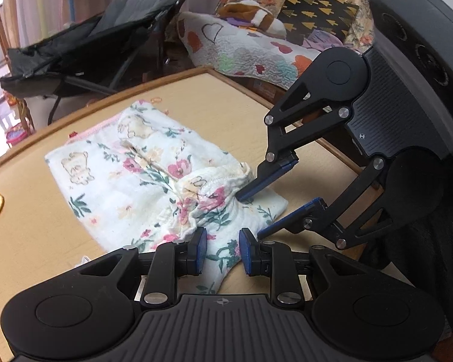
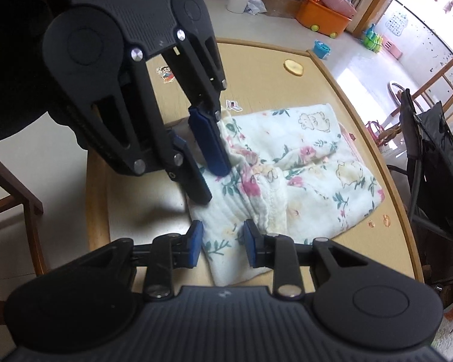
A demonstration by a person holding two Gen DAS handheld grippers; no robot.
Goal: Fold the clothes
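The floral garment [image 1: 142,178] lies partly folded on the wooden table [image 1: 211,96], its bunched end nearest both tools, presumably so each claw can take a corner for the next fold. The left gripper [image 1: 223,249] stands parted over cloth at 6 o'clock in its own view; the pads clamp nothing. The right gripper [image 1: 264,209], at 4 o'clock of the garment in that view, is likewise parted, straddling the hem without pinching it.
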